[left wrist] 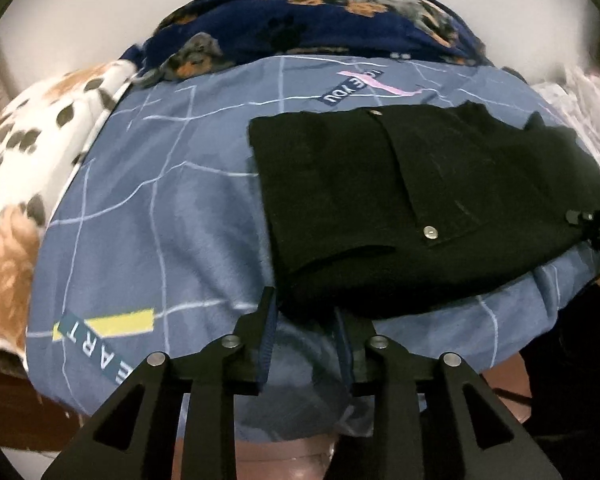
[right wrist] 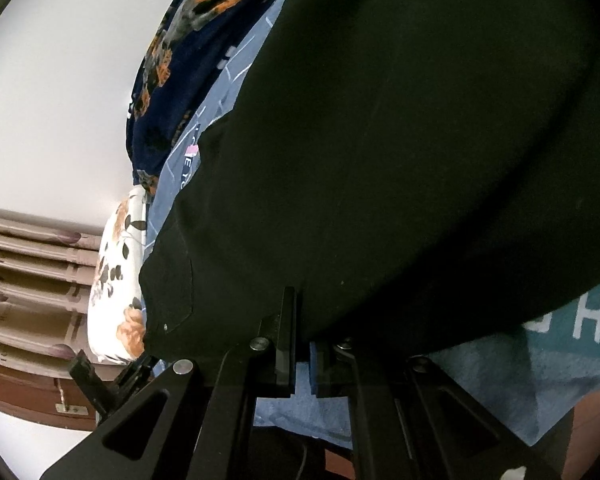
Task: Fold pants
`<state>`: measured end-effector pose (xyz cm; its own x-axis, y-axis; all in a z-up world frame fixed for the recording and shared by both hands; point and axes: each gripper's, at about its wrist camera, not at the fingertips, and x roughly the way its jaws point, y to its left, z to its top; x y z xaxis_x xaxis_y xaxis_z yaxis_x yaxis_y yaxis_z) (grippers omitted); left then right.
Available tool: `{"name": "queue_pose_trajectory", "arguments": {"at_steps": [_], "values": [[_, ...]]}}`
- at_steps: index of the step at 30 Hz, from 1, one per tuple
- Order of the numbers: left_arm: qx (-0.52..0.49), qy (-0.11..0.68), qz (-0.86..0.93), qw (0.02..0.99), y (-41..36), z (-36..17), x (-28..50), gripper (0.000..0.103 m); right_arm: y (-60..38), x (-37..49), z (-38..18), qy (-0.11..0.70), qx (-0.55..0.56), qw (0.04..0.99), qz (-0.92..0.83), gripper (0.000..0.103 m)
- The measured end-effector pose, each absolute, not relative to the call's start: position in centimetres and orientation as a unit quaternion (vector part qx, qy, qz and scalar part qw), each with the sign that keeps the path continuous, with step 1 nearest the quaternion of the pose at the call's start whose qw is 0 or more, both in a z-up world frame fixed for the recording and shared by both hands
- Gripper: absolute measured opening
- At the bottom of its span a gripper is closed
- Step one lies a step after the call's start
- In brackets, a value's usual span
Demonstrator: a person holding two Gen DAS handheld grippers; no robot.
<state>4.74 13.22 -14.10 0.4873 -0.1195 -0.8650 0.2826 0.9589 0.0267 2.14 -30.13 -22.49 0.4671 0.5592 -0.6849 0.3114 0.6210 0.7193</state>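
Left gripper [left wrist: 306, 312]: jaws narrowly apart, empty, at near hem of pants [left wrist: 420, 200].
Right gripper [right wrist: 302, 320]: jaws pinched on pants edge.
Pants: black, folded, flat on bedspread [left wrist: 160, 220].
Surface: blue gridded bedspread; bare stretch left of pants.
Edges: floral pillow [left wrist: 28, 160] left, dark blanket [left wrist: 320, 28] behind, white wall [right wrist: 60, 100] beyond.

Blue grid-print bed [left wrist: 148, 208]: black pants [left wrist: 420, 200], navy dog-print blanket [left wrist: 320, 28], floral pillow [left wrist: 32, 148]

The pants [left wrist: 420, 208] are black, of thick matte cloth, and lie folded into a compact, roughly rectangular stack on the blue bed cover [left wrist: 148, 208]. A pocket panel with two small metal rivets faces up. The near edge shows layered folds, one flap lifting slightly. In the right wrist view the dark cloth fills most of the frame.
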Motion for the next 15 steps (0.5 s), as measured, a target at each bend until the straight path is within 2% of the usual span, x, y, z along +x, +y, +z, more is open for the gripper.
{"name": "queue_pose_trajectory", "arguments": {"at_steps": [3,5,6,9,12,15], "values": [[0.088,0.478,-0.092,0.869,14.0,-13.1,4.2,0.030,-30.0,2.4,-22.5,0.509,0.430,0.740,0.086,0.006],[0.093,0.452,-0.051,0.886,14.9,-11.7,4.1,0.034,-30.0,2.3,-22.5,0.509,0.429,0.741,0.086,0.006],[0.092,0.443,-0.031,0.891,15.3,-11.1,4.1,0.040,-30.0,2.4,-22.5,0.509,0.428,0.742,0.087,0.006],[0.058,0.409,-0.003,0.911,15.9,-8.4,4.2,0.040,-30.1,2.4,-22.7,0.506,0.434,0.740,0.090,0.006],[0.051,0.392,-0.082,0.915,12.3,-6.6,4.2,0.040,-30.3,2.3,-22.9,0.503,0.440,0.738,0.093,0.006],[0.097,0.428,-0.159,0.885,6.5,-8.9,4.9,0.040,-30.3,2.2,-23.1,0.499,0.444,0.737,0.097,0.006]]}}
